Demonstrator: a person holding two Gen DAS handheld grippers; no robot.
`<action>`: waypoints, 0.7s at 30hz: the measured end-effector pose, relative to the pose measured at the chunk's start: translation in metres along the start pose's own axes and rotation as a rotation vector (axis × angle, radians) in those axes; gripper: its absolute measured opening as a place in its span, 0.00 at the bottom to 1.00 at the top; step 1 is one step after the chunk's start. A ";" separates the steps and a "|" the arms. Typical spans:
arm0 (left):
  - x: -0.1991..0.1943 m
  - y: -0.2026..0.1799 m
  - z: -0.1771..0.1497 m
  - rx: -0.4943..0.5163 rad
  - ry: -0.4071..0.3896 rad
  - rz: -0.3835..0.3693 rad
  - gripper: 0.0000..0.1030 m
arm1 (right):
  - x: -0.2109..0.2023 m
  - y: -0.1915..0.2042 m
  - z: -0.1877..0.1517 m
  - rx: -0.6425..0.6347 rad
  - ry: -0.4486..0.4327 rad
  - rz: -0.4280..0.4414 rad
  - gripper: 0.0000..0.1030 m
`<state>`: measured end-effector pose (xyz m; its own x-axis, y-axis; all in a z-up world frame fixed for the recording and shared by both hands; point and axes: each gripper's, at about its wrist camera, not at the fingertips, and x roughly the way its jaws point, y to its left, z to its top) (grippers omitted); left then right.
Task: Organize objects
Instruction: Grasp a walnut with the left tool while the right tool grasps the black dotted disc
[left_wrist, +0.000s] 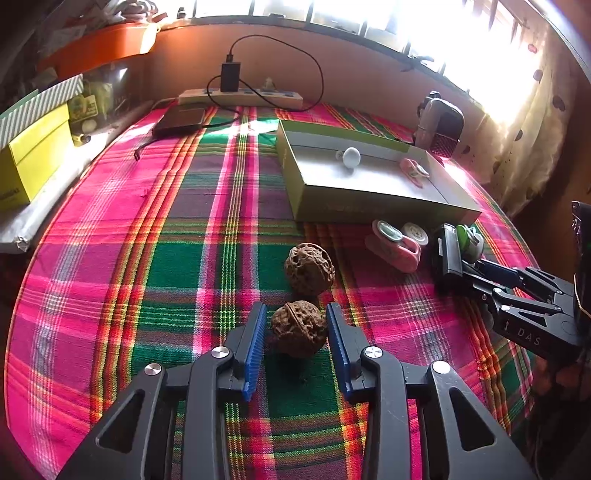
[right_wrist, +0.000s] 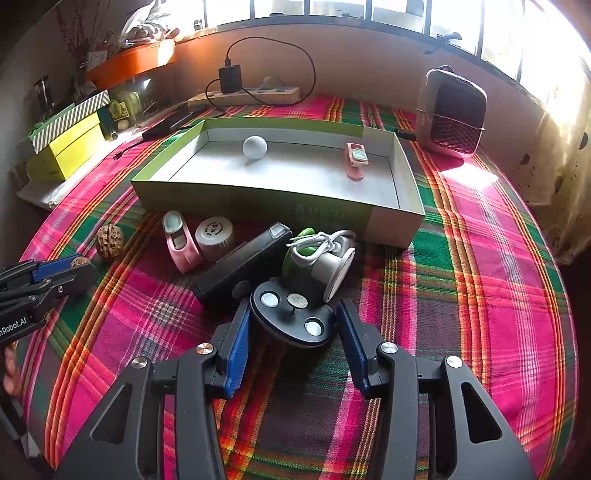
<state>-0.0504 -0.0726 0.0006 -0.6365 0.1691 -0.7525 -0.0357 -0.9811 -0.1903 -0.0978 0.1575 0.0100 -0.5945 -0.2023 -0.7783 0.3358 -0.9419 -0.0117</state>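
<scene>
Two brown walnuts lie on the plaid cloth. The near walnut (left_wrist: 299, 328) sits between the blue pads of my left gripper (left_wrist: 295, 306), which is open with a thin gap at its left pad. The far walnut (left_wrist: 310, 267) lies just beyond. My right gripper (right_wrist: 293, 304) is shut on a black round device (right_wrist: 293, 317) with white feet. Behind it stand a green and white device (right_wrist: 317, 254) with a cable, a black bar (right_wrist: 243, 266), a white cap (right_wrist: 214, 232) and a pink clip (right_wrist: 181, 240). The open box (right_wrist: 258, 206) holds a white ball (right_wrist: 255, 147) and another pink clip (right_wrist: 356, 158).
A power strip (right_wrist: 243, 96) with a charger lies along the back wall. A pink and dark appliance (right_wrist: 452, 114) stands at the back right. Yellow boxes (right_wrist: 70, 151) are stacked at the left, and a dark flat device (left_wrist: 181, 120) lies behind. A curtain hangs on the right.
</scene>
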 end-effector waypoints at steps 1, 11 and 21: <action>0.000 0.001 0.000 -0.001 0.000 0.001 0.28 | 0.000 0.000 0.000 0.000 0.000 -0.001 0.37; -0.001 0.000 0.000 -0.004 0.000 0.000 0.27 | -0.003 -0.001 -0.002 0.007 -0.009 -0.003 0.36; -0.001 -0.001 -0.002 -0.004 0.000 0.001 0.27 | -0.006 -0.001 -0.006 0.013 -0.015 0.003 0.35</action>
<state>-0.0485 -0.0718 0.0005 -0.6365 0.1682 -0.7527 -0.0322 -0.9809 -0.1919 -0.0902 0.1609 0.0114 -0.6042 -0.2089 -0.7690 0.3283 -0.9446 -0.0014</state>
